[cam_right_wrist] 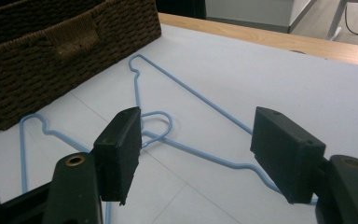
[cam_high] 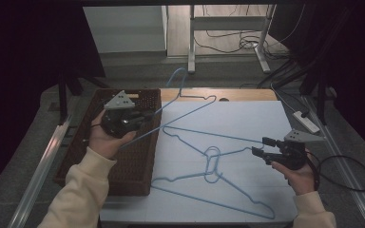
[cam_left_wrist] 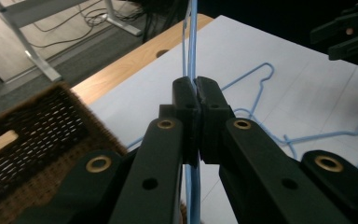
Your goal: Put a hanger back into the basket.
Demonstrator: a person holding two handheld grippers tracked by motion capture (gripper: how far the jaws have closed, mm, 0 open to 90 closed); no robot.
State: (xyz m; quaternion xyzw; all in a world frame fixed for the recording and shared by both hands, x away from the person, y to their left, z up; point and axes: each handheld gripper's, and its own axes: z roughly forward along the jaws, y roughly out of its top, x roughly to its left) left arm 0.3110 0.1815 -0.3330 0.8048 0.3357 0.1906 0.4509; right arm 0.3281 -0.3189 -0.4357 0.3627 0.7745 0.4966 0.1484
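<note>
From across the table, the left gripper [cam_high: 140, 121] is clamped tight on a blue wire hanger [cam_high: 190, 102], holding it lifted over the wicker basket [cam_high: 142, 175] at nine o'clock. The right gripper [cam_high: 258, 145], jaws spread wide and empty, hovers at three o'clock. Two more blue hangers [cam_high: 209, 164] lie crossed flat on the pale sheet, their hooks interlocked at centre, toward nine o'clock of the right gripper, the nearer one.

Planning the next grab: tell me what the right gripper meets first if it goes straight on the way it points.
Likely the blue wire hanger lying on the table, just ahead between the open right gripper; depth is hard to judge.
</note>
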